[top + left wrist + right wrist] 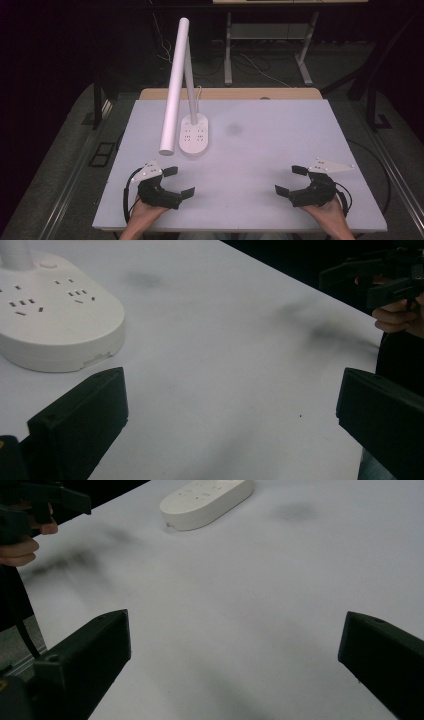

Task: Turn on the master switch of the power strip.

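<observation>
White plastic makes up the one thing standing on the worktop (280, 150): a desk lamp (186, 90) whose oval base (194, 134) carries power sockets, placed left of centre toward the far edge, with its long tube head (173, 90) slanting forward over the surface. The left tool (175, 182) hovers near the front edge, jaws spread wide and empty, with the base just ahead of it. The right tool (291, 181) hovers at the front right, well apart from the lamp, jaws likewise spread and holding nothing.

Risk, as I judge it: the lamp is tall and its head overhangs, so a push high on the stem (190, 80) could tip it, and a tool rising under the tube could knock it. The smooth base may slide rather than yield to a pinch. A white cord (199, 95) behind the stem could snag if the lamp is dragged.

Count: one lamp, one base, one tube head, two tools, two hands, one worktop. The socket groups look like two, though the view is coarse.
</observation>
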Tool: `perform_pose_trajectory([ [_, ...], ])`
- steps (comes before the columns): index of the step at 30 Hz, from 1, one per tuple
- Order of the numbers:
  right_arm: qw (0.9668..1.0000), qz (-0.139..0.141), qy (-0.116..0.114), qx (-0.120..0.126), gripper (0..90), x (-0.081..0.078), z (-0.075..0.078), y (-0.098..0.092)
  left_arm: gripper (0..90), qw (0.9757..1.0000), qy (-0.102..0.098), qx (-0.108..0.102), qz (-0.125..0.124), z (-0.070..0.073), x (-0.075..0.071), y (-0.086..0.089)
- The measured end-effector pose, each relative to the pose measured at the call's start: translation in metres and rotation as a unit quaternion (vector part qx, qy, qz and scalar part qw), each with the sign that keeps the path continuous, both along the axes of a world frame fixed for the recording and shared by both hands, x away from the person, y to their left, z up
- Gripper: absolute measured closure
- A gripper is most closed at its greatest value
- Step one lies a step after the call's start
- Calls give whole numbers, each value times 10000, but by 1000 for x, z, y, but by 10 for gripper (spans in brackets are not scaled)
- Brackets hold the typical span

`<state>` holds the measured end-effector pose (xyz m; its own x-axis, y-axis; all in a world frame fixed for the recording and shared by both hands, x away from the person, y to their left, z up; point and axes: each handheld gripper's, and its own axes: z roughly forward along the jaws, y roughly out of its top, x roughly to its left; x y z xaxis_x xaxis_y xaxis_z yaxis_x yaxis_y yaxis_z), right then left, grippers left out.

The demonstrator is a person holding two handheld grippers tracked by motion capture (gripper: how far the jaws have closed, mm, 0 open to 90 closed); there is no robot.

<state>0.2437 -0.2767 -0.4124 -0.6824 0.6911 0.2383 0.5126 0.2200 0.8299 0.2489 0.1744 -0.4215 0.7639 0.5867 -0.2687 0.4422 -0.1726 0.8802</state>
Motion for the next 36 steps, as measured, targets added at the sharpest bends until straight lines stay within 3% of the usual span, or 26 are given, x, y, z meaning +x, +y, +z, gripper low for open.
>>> perform_pose_trajectory([
  [20,9999,3,110,-32,0,1,-2,-4,0,9999,95,69,-73,-1,1,-1],
  [36,9995,31,262,-144,0,2,-6,-3,0,9990,272,278,-214,5,10,3],
])
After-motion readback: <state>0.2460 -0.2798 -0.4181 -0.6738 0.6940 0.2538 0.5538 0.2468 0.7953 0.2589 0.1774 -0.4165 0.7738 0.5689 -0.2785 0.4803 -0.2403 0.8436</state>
